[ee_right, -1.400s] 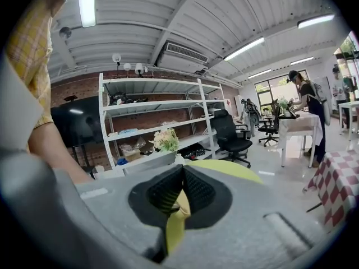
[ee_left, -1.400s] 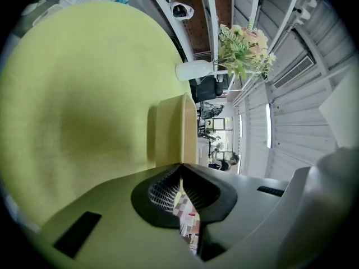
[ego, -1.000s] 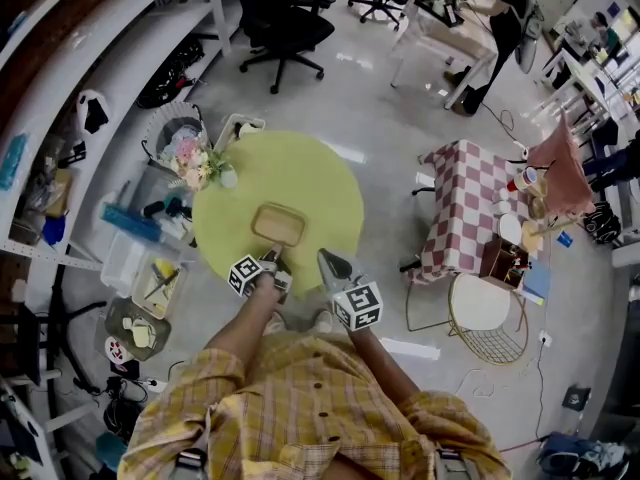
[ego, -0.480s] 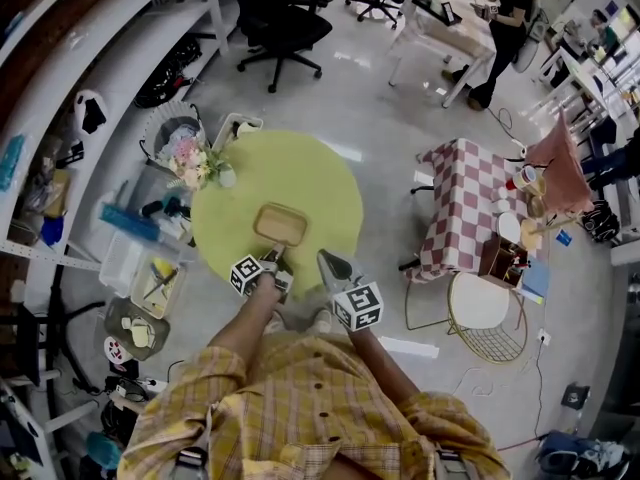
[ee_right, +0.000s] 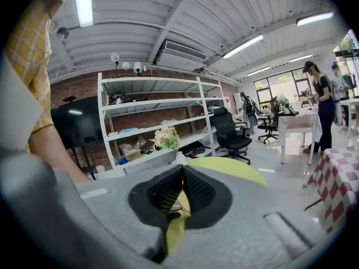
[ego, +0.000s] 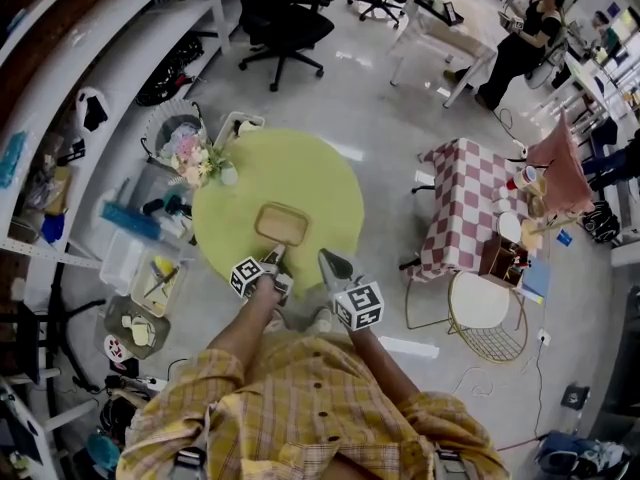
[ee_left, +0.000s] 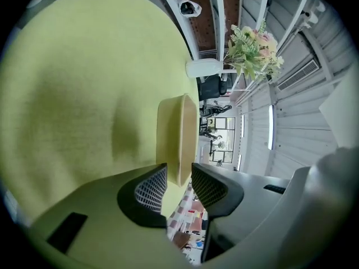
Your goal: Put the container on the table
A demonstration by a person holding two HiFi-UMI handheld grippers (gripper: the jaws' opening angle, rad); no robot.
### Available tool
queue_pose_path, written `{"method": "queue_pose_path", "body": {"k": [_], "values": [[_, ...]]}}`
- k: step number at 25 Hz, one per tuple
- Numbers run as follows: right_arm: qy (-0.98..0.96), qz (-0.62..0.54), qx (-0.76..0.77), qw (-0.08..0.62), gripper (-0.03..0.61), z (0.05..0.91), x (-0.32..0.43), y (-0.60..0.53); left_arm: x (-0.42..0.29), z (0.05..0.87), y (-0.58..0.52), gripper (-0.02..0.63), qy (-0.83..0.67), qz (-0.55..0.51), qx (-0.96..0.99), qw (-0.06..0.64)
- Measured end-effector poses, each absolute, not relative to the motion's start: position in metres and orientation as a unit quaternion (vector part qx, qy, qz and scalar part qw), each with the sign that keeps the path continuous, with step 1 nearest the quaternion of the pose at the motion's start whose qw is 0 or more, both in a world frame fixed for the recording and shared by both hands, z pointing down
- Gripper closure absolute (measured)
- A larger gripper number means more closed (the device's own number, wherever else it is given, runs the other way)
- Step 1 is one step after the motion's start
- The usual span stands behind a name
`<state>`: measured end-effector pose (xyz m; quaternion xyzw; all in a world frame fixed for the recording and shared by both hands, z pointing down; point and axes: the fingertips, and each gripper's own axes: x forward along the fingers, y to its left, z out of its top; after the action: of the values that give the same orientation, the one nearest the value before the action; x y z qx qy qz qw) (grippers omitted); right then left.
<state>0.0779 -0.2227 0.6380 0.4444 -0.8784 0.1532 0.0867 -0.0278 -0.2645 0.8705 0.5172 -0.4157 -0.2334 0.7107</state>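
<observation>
A shallow tan container (ego: 280, 224) rests on the round yellow-green table (ego: 300, 168), near its front edge. My left gripper (ego: 272, 258) is at the container's near rim. In the left gripper view the jaws (ee_left: 179, 175) are opening; the container's rim (ee_left: 176, 133) stands between the pads with a thin gap on one side, and the container lies on the table (ee_left: 84, 83). My right gripper (ego: 325, 259) hovers at the table's edge to the right of the container. It is shut with nothing in it (ee_right: 182, 172), and the table (ee_right: 235, 167) shows beyond its tips.
A vase of flowers (ego: 200, 163) stands at the table's left edge. Plastic bins (ego: 150, 278) and shelving sit on the floor to the left. A checked table (ego: 465, 208) and a wire chair (ego: 485, 313) stand to the right, and an office chair (ego: 285, 18) stands behind.
Both grippers and the container keep their places in the head view. A person far at the back has walked to the right.
</observation>
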Motion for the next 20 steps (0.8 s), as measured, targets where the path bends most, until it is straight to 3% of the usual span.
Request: {"method": "queue_pose_path", "body": {"k": [11,20], "values": [[-0.88,0.152,0.442,0.082,0.58,0.633,0.076,-0.219,-0.032,0.829,-0.255,0.499,-0.387,-0.282,0.531,0.699],[-0.883,0.15,0.439,0.076,0.58,0.629,0.071,-0.212,-0.027,0.779,-0.248,0.561,-0.343,-0.313,0.562,0.685]]}}
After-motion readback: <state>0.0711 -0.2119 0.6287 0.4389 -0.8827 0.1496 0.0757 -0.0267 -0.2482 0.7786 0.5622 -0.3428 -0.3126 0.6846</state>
